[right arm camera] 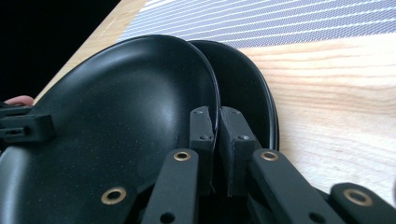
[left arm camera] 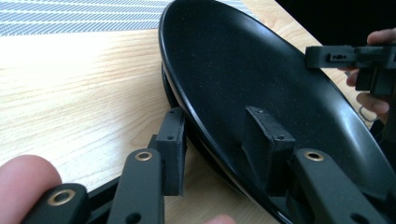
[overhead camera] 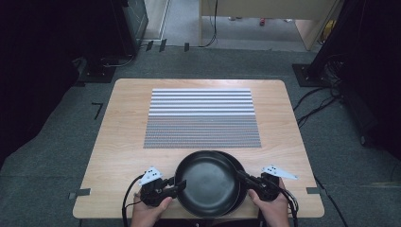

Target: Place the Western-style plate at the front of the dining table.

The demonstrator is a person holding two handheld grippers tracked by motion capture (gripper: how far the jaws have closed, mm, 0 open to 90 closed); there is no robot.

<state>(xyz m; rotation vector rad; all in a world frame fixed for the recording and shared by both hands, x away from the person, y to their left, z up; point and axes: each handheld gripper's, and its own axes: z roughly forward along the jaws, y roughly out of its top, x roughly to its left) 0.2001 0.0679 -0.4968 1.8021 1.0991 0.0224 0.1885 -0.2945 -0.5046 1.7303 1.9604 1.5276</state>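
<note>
Surroundings: grey carpet floor (overhead camera: 47, 156) around a light wooden bench (overhead camera: 123, 142), with dark stands and cables at both sides.
Bench top: a striped placemat (overhead camera: 202, 118) lies in the middle; its far half has broad white and grey bands, its near half a finer grey weave.
Upper black plate (overhead camera: 206, 183): at the near edge of the bench, between the two hands, close to the placemat's near edge; its inside faces up, and it is shallow and matt with a faint sheen.
Lower black plate (overhead camera: 241, 175): under the upper one and offset to the right, so a crescent of its rim shows on the right side; in the right gripper view the two rims (right arm camera: 268, 100) stand apart, with the upper plate (right arm camera: 126, 121) lifted and tilted off it.
Left claw (overhead camera: 182, 185): at the upper plate's left rim; in the left gripper view (left arm camera: 219, 149) one jaw sits inside the plate (left arm camera: 261, 79) and the other outside under the rim, with a gap showing, so it straddles the rim but is not pressed together.
Right claw (overhead camera: 242, 177): at the upper plate's right rim; in the right gripper view (right arm camera: 216, 140) the jaws are clamped together on that thin rim.
Hands: the left hand (overhead camera: 149, 210) and right hand (overhead camera: 274, 208) come in from the bottom edge, each holding its gripper.
</note>
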